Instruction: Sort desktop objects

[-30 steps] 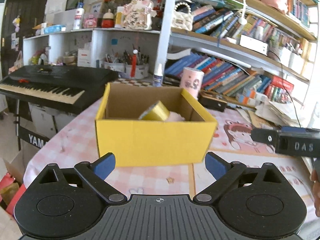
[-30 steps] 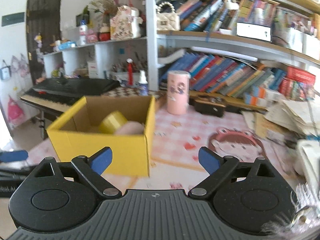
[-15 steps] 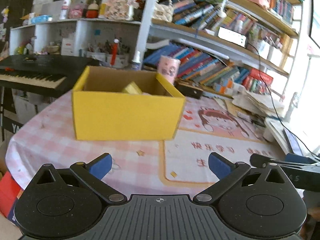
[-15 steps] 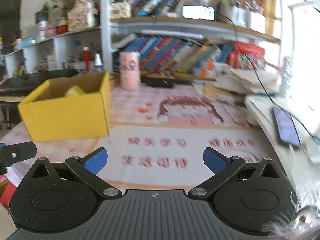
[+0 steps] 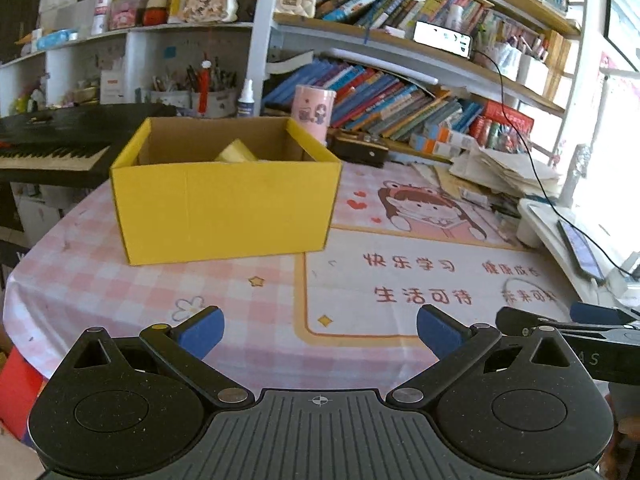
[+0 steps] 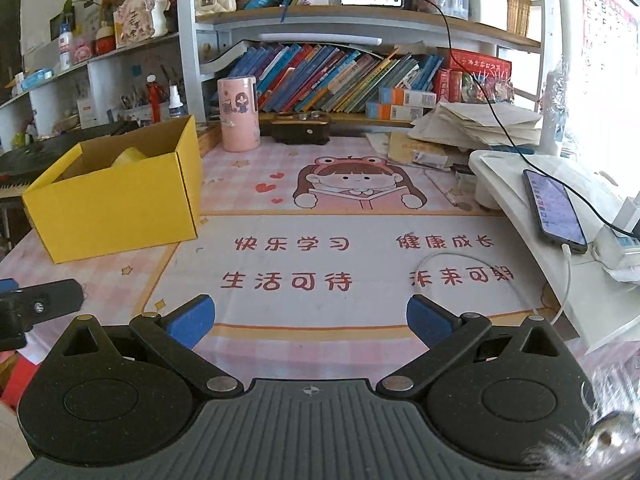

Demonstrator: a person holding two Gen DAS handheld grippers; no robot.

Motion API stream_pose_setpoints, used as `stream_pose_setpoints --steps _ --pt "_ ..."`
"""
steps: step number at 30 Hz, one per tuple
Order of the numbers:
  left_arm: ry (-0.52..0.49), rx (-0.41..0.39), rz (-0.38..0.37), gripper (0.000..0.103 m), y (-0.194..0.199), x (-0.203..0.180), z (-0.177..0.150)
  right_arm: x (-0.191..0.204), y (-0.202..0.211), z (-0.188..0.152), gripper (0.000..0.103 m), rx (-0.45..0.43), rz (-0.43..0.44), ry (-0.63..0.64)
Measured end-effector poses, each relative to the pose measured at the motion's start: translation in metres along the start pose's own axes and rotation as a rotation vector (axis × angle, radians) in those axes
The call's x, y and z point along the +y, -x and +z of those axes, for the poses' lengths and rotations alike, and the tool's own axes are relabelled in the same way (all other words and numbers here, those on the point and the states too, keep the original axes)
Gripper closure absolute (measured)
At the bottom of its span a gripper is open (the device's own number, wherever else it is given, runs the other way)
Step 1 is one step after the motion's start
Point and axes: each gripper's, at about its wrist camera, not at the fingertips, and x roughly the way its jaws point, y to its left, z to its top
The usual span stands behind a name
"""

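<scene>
From the left wrist camera, the left gripper [image 5: 319, 326] hovers low over the near edge of the table [image 5: 80, 280], its blue-padded fingers [image 5: 204, 330] spread as wide as they go with nothing between them. Ahead stands the yellow cardboard box [image 5: 226, 208], open at the top, on the pink checked tablecloth [image 5: 120, 288]. A yellow tape roll [image 5: 236, 153] peeks over its rim (only the top of it shows). Just behind the box's far right corner stands a pink cylindrical container [image 5: 312, 110], and to the box's left lies a black keyboard piano [image 5: 52, 152]. The right gripper's fingertip [image 5: 592, 314] enters at the right edge.

From the right wrist camera, the right gripper [image 6: 310, 318] hangs over the printed desk mat [image 6: 360, 264], fingers [image 6: 426, 322] likewise fully apart and empty. The yellow cardboard box [image 6: 116, 212] sits well to the left, touching the mat's left border, with the tape roll [image 6: 130, 157] inside. A smartphone [image 6: 554, 210] lies on a white stand [image 6: 504, 184] at the right (a white cable [image 6: 460, 258] loops from it onto the mat). A bookshelf [image 6: 340, 76] runs along the back.
</scene>
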Motion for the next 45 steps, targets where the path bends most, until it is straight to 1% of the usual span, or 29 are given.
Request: stream_pose_setpoints --steps 5,8,11,14,19,26,35,39,45 --pt "0.007 0.009 -0.031 0.000 -0.001 -0.003 -0.002 0.000 0.003 -0.001 0.000 0.008 0.005 0.017" --pt "0.035 0.020 -0.050 0.000 -0.001 -0.002 -0.003 0.000 0.004 -0.002 0.000 0.020 -0.009 0.035" --pt "0.043 0.023 -0.045 0.000 -0.002 -0.003 -0.004 0.000 0.005 -0.003 0.000 0.022 -0.009 0.037" --pt "0.055 0.027 -0.058 0.000 -0.002 -0.004 -0.005 -0.001 0.006 -0.004 0.000 0.022 -0.013 0.038" --pt "0.039 0.037 -0.025 0.000 -0.003 -0.008 -0.006 -0.002 0.008 -0.005 0.000 0.021 -0.021 0.040" --pt "0.026 0.043 -0.026 0.000 -0.002 -0.011 -0.007 -0.002 0.008 -0.005 0.000 0.021 -0.021 0.040" --pt "0.055 0.066 -0.011 0.000 -0.005 -0.012 -0.010 -0.007 0.010 -0.008 0.000 0.029 -0.028 0.025" --pt "0.052 0.054 0.009 0.000 -0.002 -0.013 -0.011 -0.008 0.011 -0.008 0.000 0.031 -0.029 0.022" --pt "0.055 0.047 0.010 0.000 0.000 -0.015 -0.012 -0.013 0.012 -0.009 0.000 0.034 -0.031 0.011"
